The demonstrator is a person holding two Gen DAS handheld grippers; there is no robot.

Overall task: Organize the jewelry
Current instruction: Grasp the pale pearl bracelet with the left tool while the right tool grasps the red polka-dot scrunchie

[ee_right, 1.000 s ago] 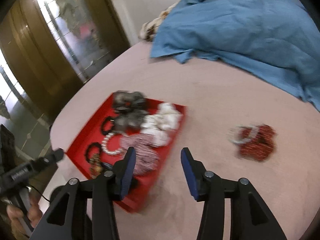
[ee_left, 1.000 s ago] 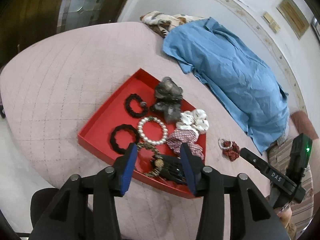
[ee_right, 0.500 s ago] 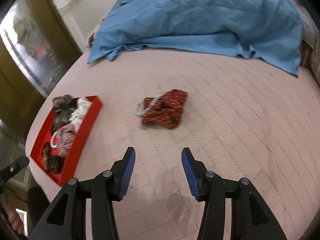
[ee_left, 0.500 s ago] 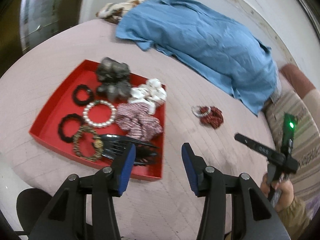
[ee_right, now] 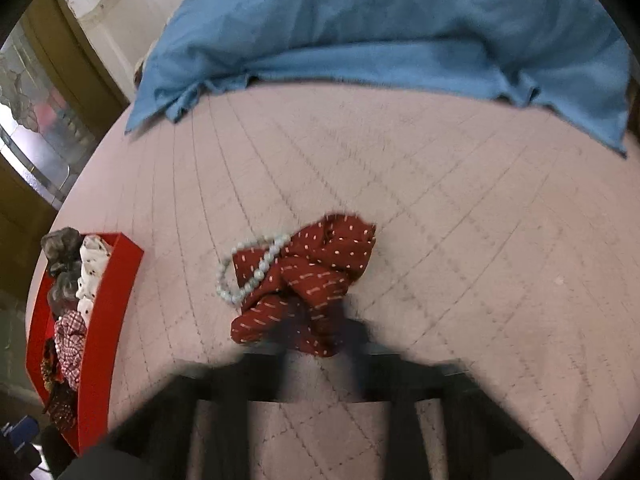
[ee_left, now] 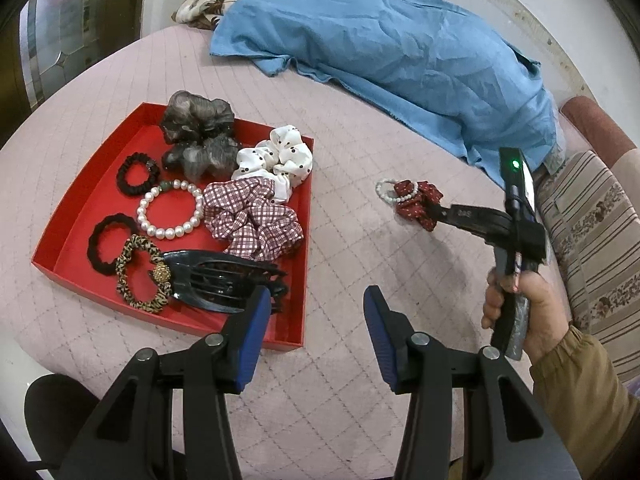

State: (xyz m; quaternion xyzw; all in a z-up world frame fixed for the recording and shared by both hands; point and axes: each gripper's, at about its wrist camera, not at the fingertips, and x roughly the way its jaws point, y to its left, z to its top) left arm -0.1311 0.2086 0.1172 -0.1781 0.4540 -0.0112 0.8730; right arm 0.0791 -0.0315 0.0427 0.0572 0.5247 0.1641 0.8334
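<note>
The right gripper (ee_left: pixel 438 213) is clamped shut on the near edge of the dotted red fabric scrunchie (ee_right: pixel 308 280), which lies on the quilted pink bedcover (ee_left: pixel 360 128) with a pale bead bracelet (ee_right: pixel 248 268) draped across it, well apart from the red cardboard tray (ee_left: pixel 298 240). The left gripper (ee_left: pixel 316 336) hovers part-open and empty near the tray, clear of the pick.

blurred: right hand-held gripper (ee_right: pixel 320 344) fingers, grip on red scrunchie (ee_right: pixel 316 272) unclear | cut off: blue cloth (ee_right: pixel 380 20)

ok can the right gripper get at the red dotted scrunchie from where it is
Probably yes: the right gripper is already at the red scrunchie on the bedspread, nothing between them. Only the bead bracelet lies across it.
</note>
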